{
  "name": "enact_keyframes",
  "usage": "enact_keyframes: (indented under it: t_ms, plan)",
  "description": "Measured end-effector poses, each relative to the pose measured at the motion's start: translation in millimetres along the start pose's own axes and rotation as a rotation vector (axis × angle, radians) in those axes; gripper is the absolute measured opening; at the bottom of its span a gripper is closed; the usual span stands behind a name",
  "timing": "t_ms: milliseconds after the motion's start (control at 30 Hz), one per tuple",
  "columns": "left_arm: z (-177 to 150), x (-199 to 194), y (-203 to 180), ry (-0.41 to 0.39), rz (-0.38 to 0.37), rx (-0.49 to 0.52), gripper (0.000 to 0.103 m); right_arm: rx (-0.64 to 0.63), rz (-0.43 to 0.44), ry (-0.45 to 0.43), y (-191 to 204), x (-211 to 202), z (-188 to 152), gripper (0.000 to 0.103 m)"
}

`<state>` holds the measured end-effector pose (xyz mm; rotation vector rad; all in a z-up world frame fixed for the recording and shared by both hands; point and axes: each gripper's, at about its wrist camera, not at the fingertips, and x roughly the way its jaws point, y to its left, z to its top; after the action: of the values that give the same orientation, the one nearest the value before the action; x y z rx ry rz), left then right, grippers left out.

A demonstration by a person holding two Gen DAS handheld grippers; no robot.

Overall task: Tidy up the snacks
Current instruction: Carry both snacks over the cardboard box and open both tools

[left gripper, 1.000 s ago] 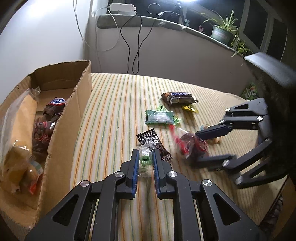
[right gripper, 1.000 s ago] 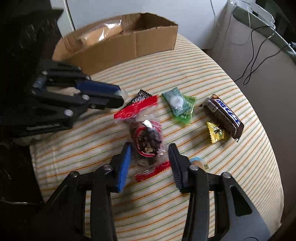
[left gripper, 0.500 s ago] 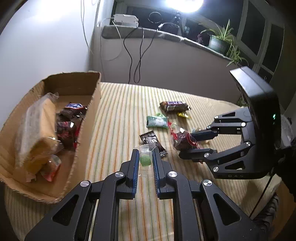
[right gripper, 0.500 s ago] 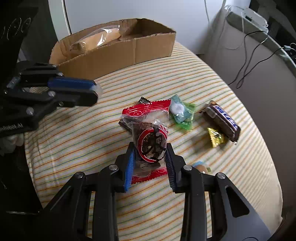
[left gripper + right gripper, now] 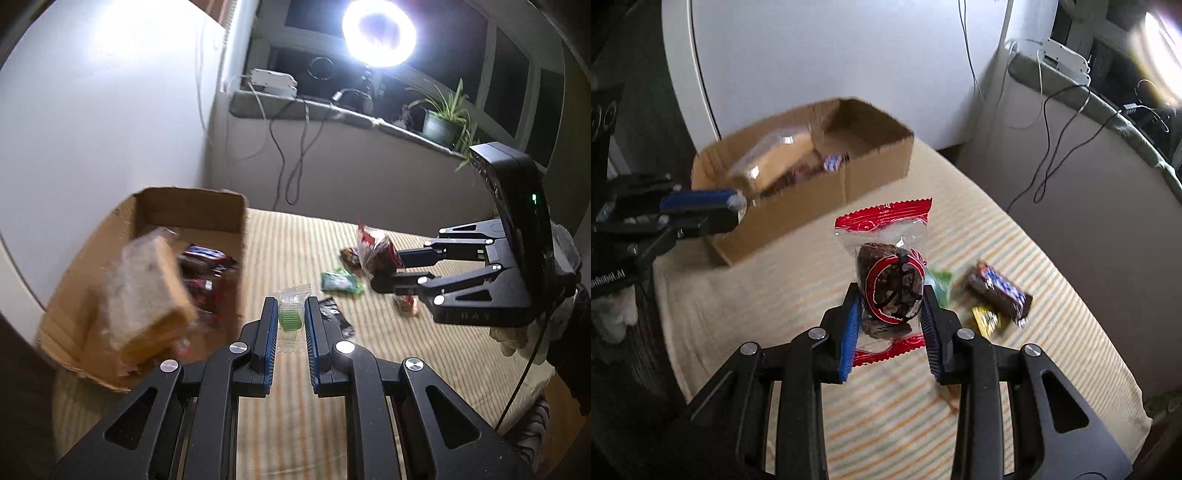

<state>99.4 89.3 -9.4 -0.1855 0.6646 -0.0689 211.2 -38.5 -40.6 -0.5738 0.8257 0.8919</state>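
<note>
Both grippers have lifted — right gripper point(image 5: 891, 314) clamps the red-wrapped cake point(image 5: 889, 280), left gripper point(image 5: 290, 317) pinches a green candy point(image 5: 290, 314) — cardboard box point(image 5: 871, 162) ahead, next.

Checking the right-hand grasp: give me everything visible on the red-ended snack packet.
The red-ended snack packet is a clear plastic pillow wrapper with red crimped seals top and bottom, a red circle with a dark printed character, and dark brown lumpy pieces inside. It stands upright, lifted clear of the striped cloth, pinched at its lower half between the right gripper pads, which have just closed on it. Nothing else touches it. The left wrist view shows it raised too.
</note>
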Motion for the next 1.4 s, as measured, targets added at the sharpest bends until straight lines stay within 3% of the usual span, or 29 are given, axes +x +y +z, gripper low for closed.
enact_keyframes:
  t_ms: [333,733,1400]
  plan:
    - [2,-17,47,-0.032,0.076,-0.043,0.013,0.022,0.014,-0.049,24,19,60,0.032]
    - [-2,-25,91,-0.042,0.140,-0.087,0.013,0.050,0.032,-0.025,36,73,121,0.032]
    - [-2,-19,104,-0.044,0.161,-0.105,0.014,0.041,0.033,0.012,46,115,143,0.034]
